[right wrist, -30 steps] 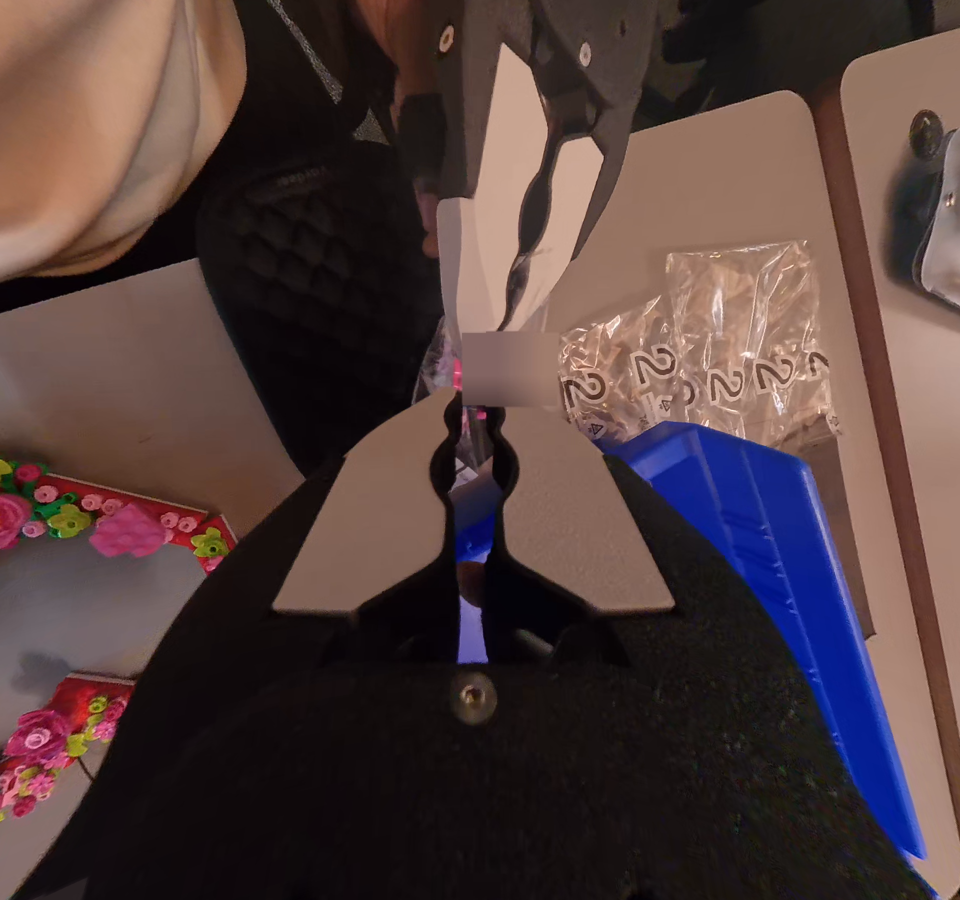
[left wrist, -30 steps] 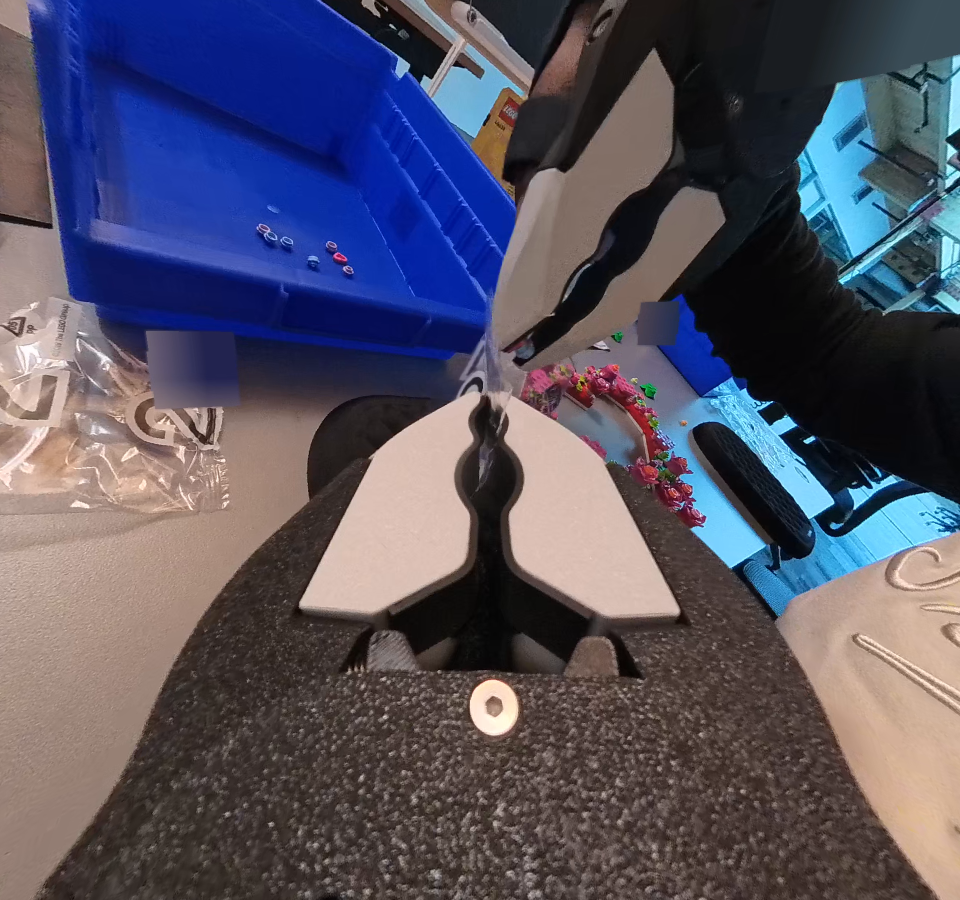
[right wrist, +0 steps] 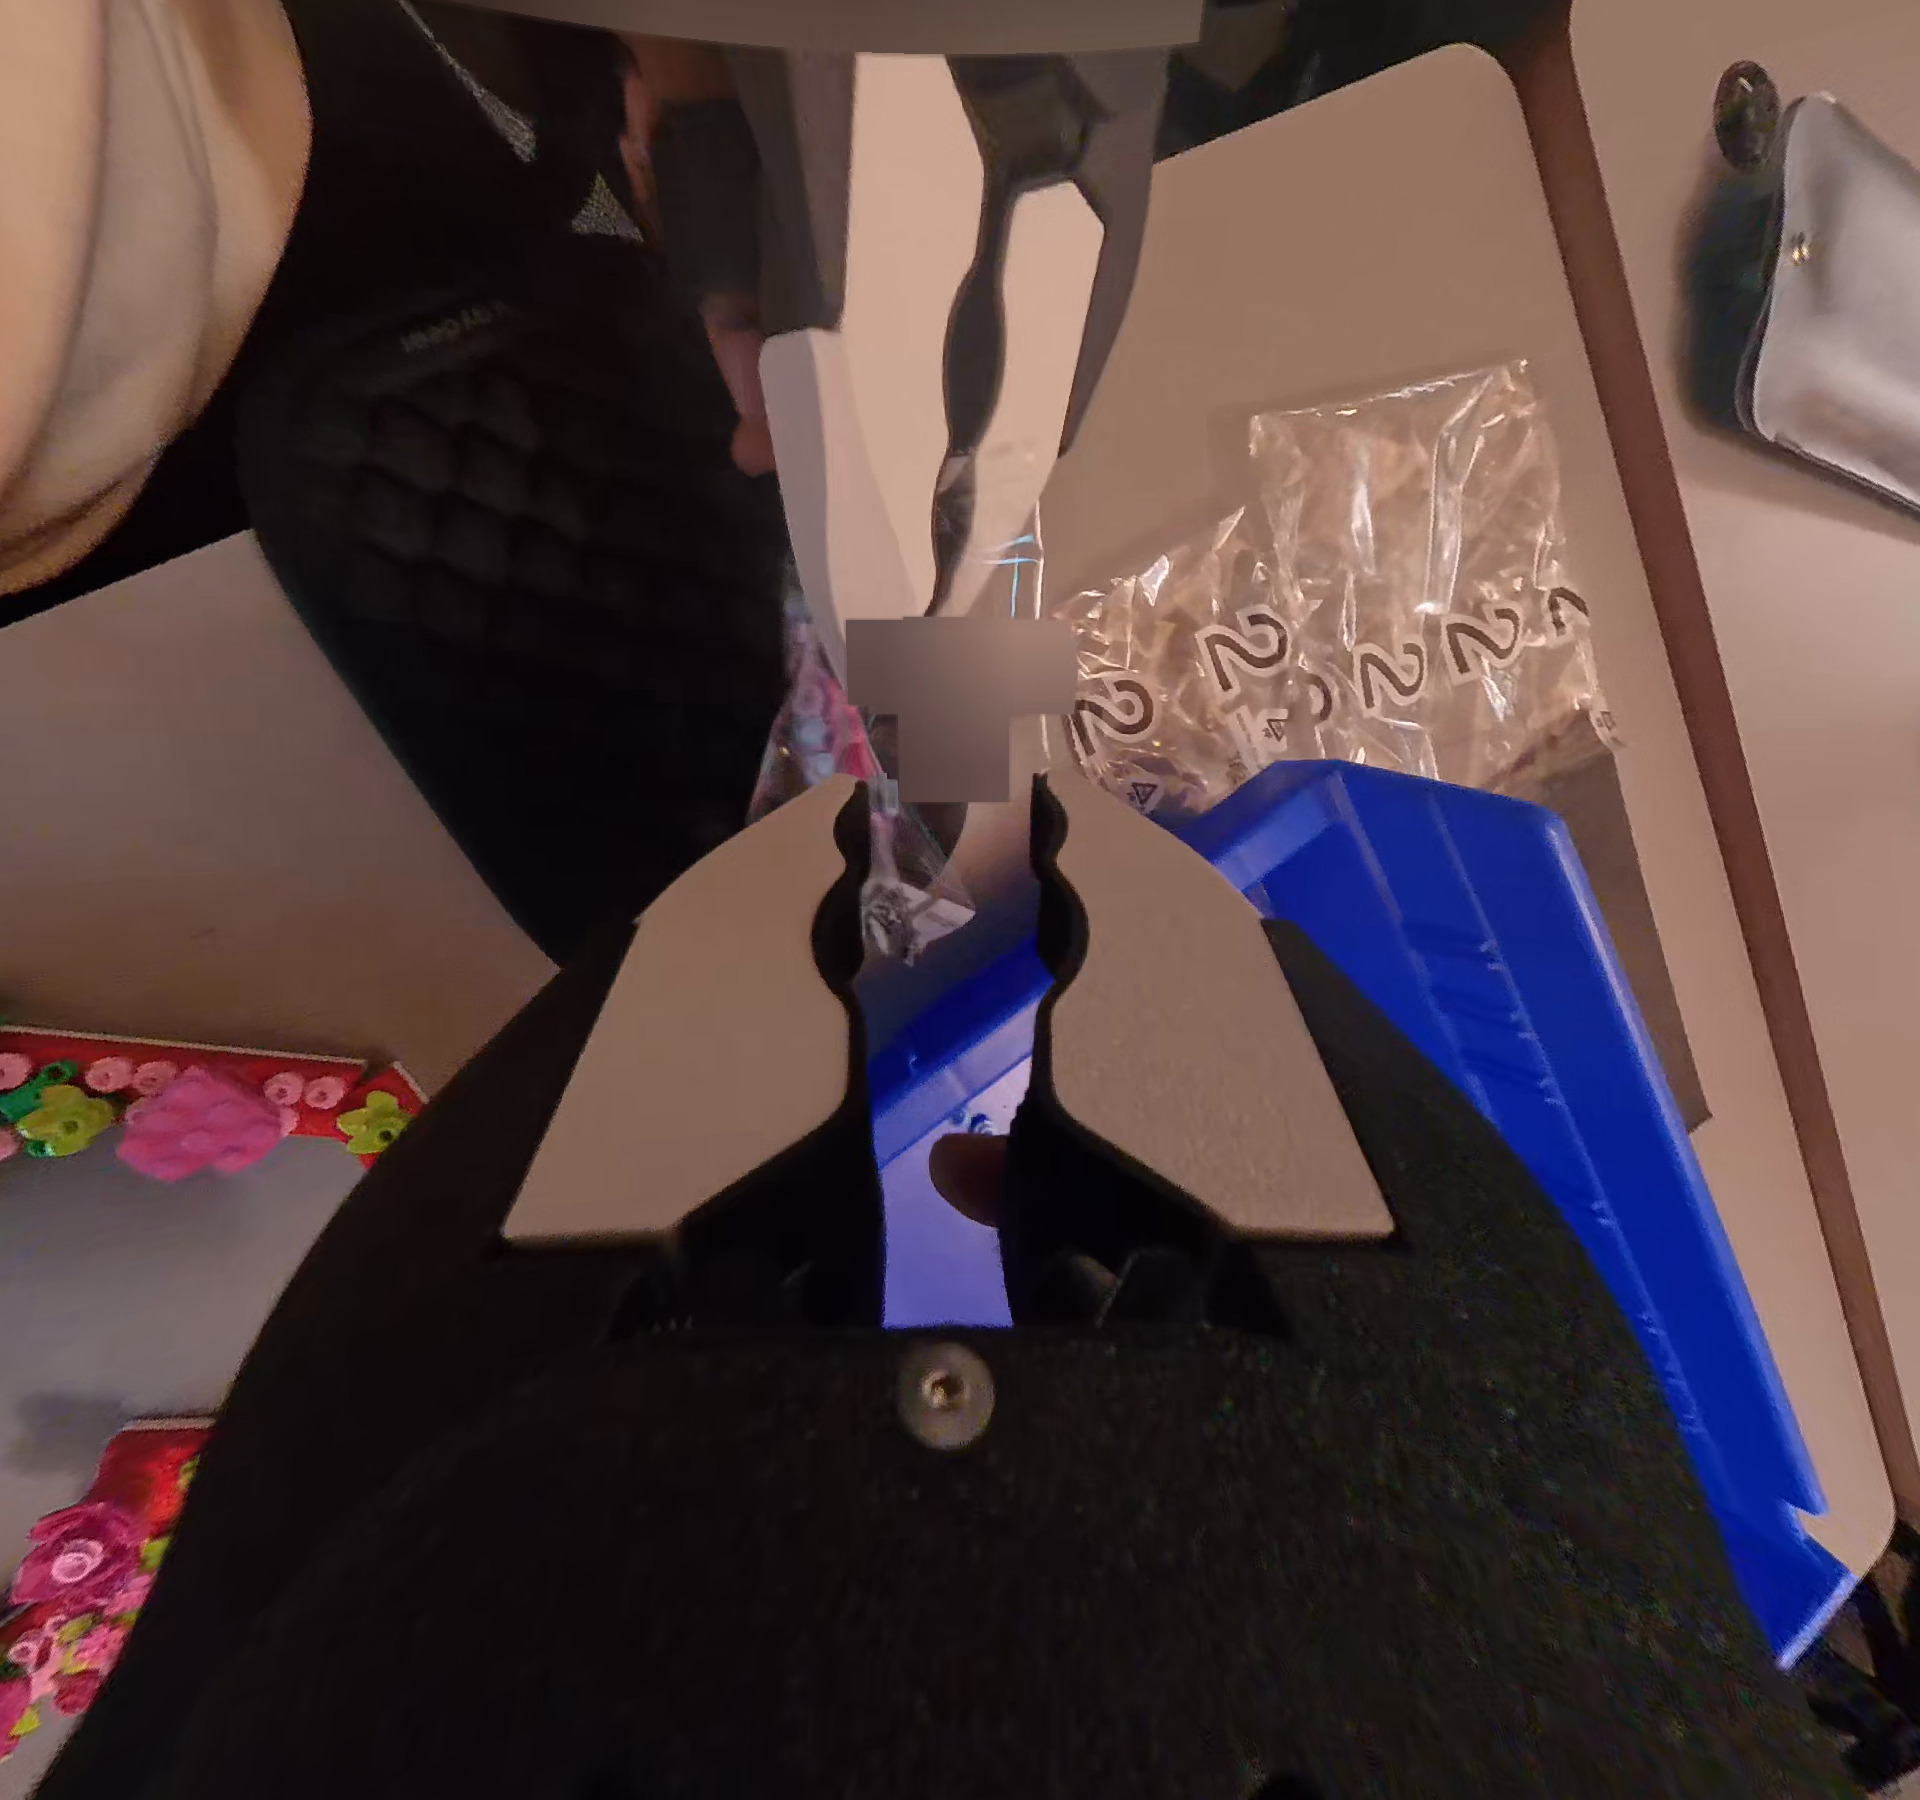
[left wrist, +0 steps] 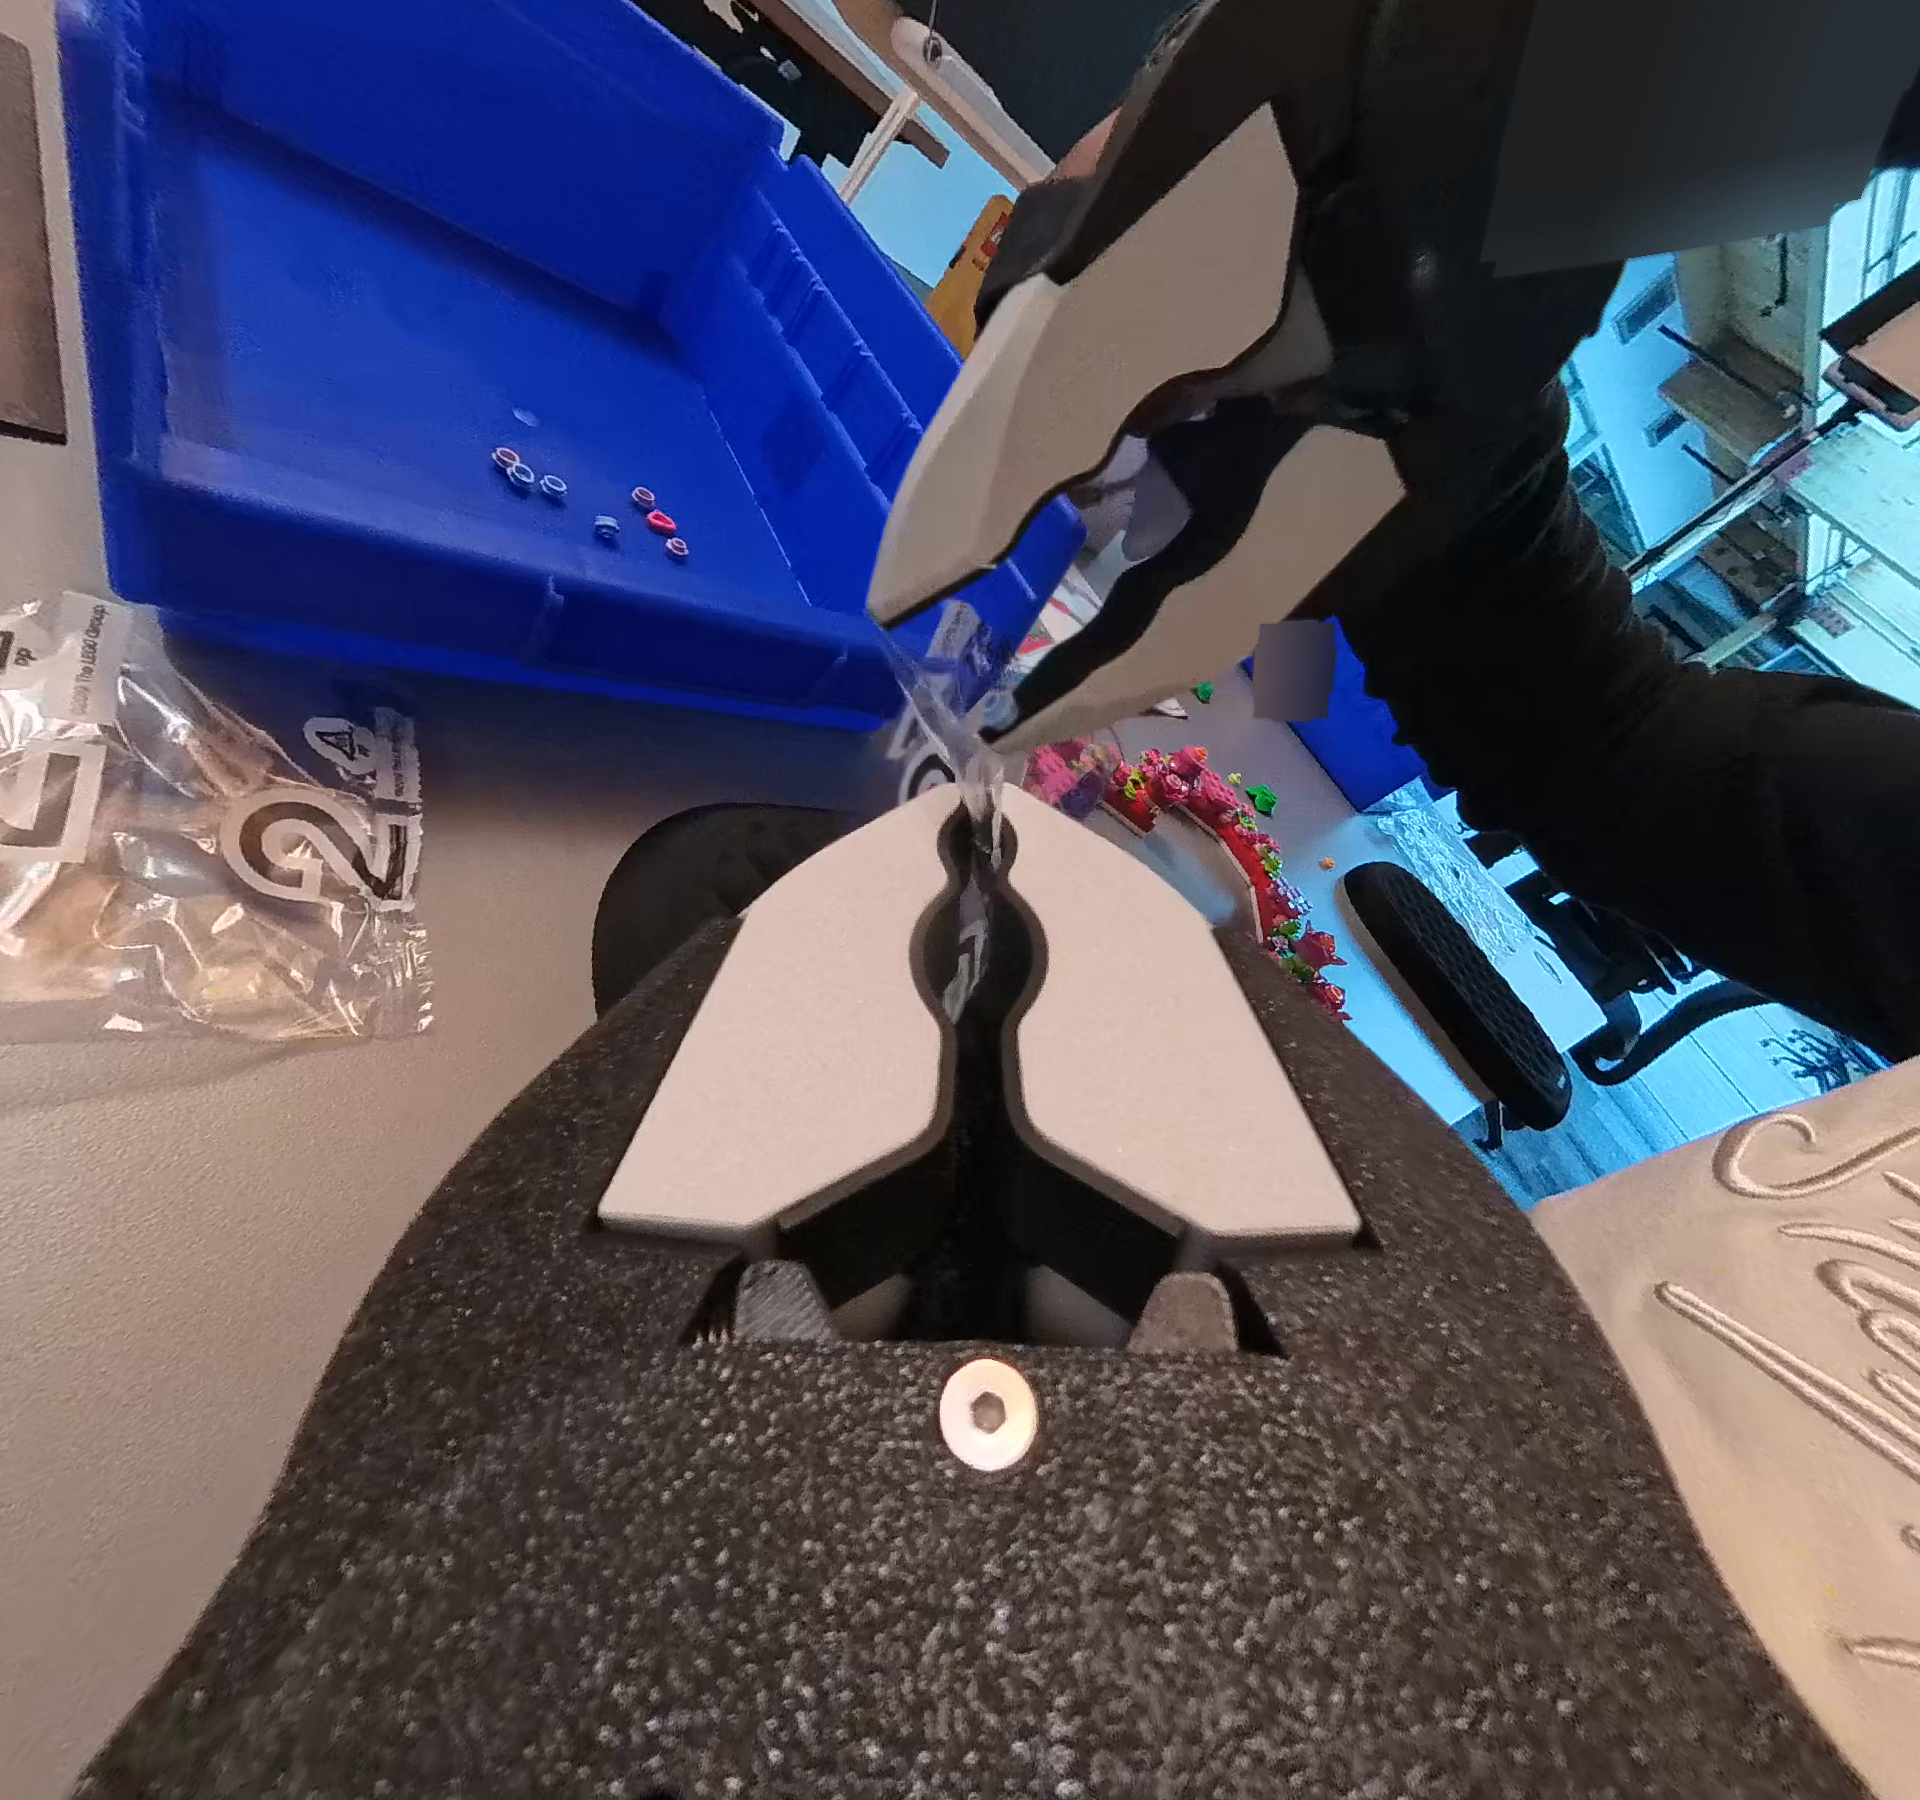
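above the near edge of the blue plastic bin (left wrist: 436,223), the left gripper (left wrist: 977,820) has its jaws pinched narrow on a small clear plastic bag (left wrist: 961,711). right gripper (left wrist: 940,659) sits just beyond, jaws parted around the bag's upper corner, not clamping it. a few tiny coloured rings (left wrist: 597,498) lie on the bin floor. clear printed bags (left wrist: 208,867) rest on the grey desk (left wrist: 208,1283), left. risk: single thin-film pinch could slip, or the film tear unevenly, scattering small parts past the bin.
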